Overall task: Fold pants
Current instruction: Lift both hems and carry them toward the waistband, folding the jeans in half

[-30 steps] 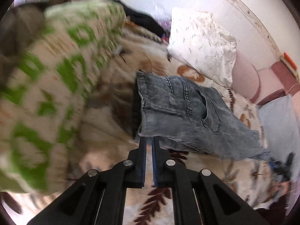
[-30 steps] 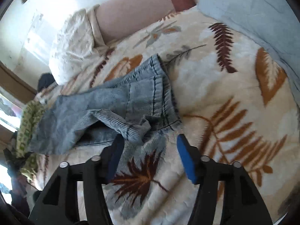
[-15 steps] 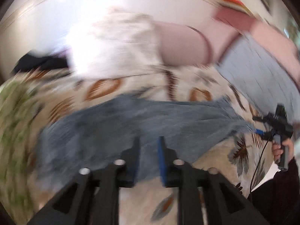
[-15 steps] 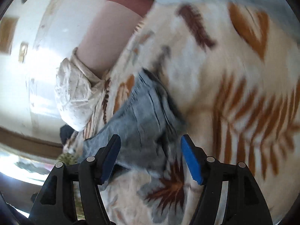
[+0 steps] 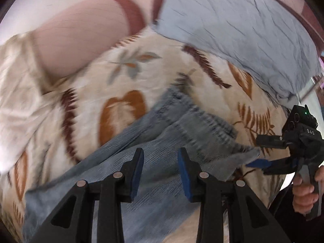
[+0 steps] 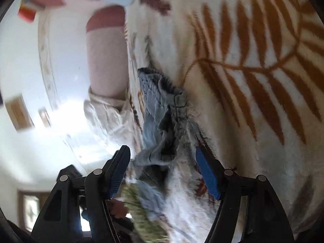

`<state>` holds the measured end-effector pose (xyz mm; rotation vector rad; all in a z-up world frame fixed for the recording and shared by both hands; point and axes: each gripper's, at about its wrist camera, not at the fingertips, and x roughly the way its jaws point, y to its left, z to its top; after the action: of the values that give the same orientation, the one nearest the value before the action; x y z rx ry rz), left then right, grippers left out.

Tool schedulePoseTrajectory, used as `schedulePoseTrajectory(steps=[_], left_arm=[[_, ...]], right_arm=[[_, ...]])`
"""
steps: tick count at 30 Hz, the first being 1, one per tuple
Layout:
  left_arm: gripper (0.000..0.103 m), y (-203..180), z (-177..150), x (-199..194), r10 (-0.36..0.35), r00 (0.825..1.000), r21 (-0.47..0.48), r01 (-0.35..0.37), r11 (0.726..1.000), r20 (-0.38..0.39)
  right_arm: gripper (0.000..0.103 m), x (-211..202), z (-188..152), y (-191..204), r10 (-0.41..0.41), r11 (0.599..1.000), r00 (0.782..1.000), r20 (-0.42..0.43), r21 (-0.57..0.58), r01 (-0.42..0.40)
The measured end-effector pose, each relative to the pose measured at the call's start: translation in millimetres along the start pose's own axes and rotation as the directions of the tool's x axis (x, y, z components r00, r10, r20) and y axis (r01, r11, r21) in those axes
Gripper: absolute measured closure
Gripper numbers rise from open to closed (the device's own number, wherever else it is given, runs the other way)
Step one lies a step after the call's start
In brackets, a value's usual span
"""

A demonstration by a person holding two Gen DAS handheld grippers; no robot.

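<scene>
Pants (image 5: 154, 149) are lying flat on the leaf-print blanket (image 5: 141, 75) just ahead of and beneath the left claw (image 5: 160, 172), whose blue pads are standing apart, gripping nothing. The right claw (image 6: 162, 172) is hovering with its pads spread wide around the bunched waistband (image 6: 178, 109), not pressing it.

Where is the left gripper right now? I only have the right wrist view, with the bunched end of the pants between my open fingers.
Observer: The left gripper hovers over the middle of the pants, jaws apart, clamping nothing.
Operator: Does the cloth lie flat there?
Observer: Mostly flat on the leaf-print blanket. It runs from the ribbed end near your right gripper toward the lower left of the left wrist view.
</scene>
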<state>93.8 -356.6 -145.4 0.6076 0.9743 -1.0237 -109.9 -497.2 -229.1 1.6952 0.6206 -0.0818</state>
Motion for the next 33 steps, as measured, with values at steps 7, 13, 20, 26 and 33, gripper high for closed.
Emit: schedulePoseTrajectory(steps=[7,13,20,26,33], left_arm=[[0.066,-33.1,35.6,46.9,-0.011,0.993,0.153,0.028,0.988,-0.114],[0.066,-46.6,48.6,72.2,-0.051,0.983,0.227,0.091,0.970,-0.178],[0.077,-52.7,44.6,86.7,-0.071,0.975,0.297,0.133,0.946,-0.210],[0.090,-52.9,50.1,86.5,-0.033,0.985,0.328,0.088,0.941,-0.169],[0.081,-47.4,58.9,87.0,-0.025,0.986,0.321,0.078,0.944,-0.166]], right_arm=[[0.035,1.5,5.5,-11.5,0.054,0.995,0.998,-0.016,0.081,-0.053],[0.035,5.7,5.6,-9.0,0.075,0.995,0.996,-0.038,0.063,-0.073],[0.049,23.1,1.3,-5.8,0.069,0.997,0.995,-0.067,0.049,-0.065],[0.075,24.6,2.2,-6.5,0.009,1.000,0.999,-0.037,0.006,-0.008],[0.077,26.5,1.3,-20.8,-0.068,0.998,0.998,-0.018,-0.002,0.068]])
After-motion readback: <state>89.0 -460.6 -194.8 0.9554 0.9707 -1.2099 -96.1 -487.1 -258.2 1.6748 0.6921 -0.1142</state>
